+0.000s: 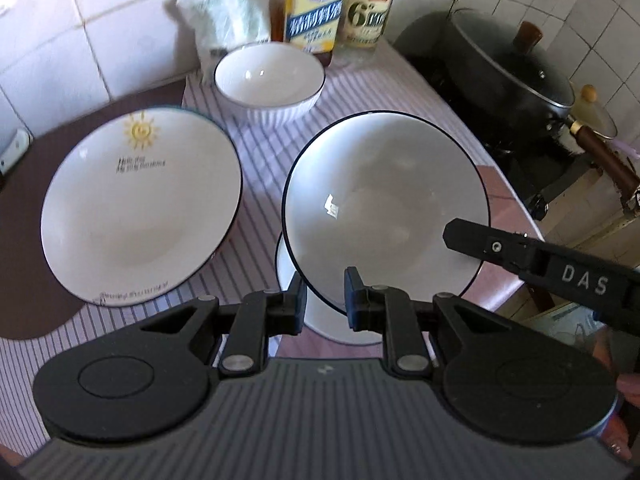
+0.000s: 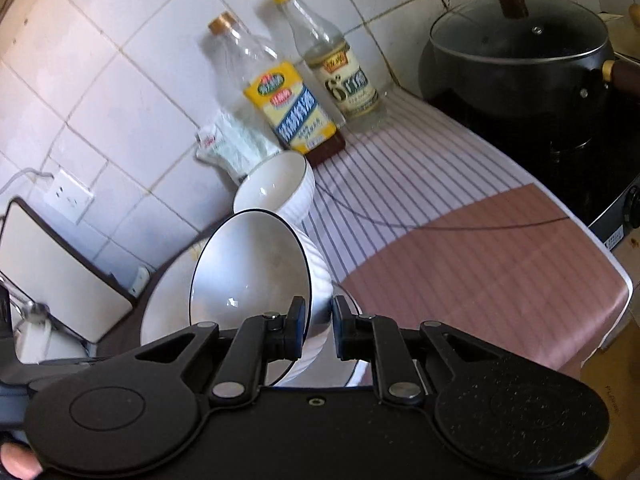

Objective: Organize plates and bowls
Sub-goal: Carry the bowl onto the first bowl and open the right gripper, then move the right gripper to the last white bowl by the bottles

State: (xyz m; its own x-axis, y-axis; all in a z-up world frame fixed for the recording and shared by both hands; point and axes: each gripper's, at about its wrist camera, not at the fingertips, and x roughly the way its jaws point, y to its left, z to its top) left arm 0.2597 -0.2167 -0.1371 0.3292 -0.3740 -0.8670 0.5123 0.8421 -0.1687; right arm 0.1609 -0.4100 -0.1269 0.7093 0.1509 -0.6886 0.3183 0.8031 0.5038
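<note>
A white ribbed bowl with a dark rim [image 1: 384, 200] hangs tilted above the striped cloth [image 1: 264, 152]. My left gripper [image 1: 325, 300] is shut on its near rim. From the right, a finger [image 1: 468, 238] of my right gripper lies inside the same bowl's right edge. In the right wrist view, the right gripper [image 2: 318, 328] is shut on the bowl [image 2: 252, 276], one pad inside and one on the ribbed wall. A smaller bowl [image 1: 269, 76] [image 2: 280, 188] stands behind. The sun-printed plate [image 1: 140, 208] [image 2: 168, 304] lies to the left. Another white dish [image 1: 288, 320] sits partly hidden under the held bowl.
Two bottles [image 1: 314, 4] [image 2: 292, 116] and a plastic bag [image 1: 224, 8] stand against the tiled wall. A black lidded pot [image 1: 508, 72] [image 2: 520, 56] sits on the stove to the right. The counter's edge [image 2: 616, 280] drops off at the right. A brown mat [image 1: 24, 240] underlies the plate.
</note>
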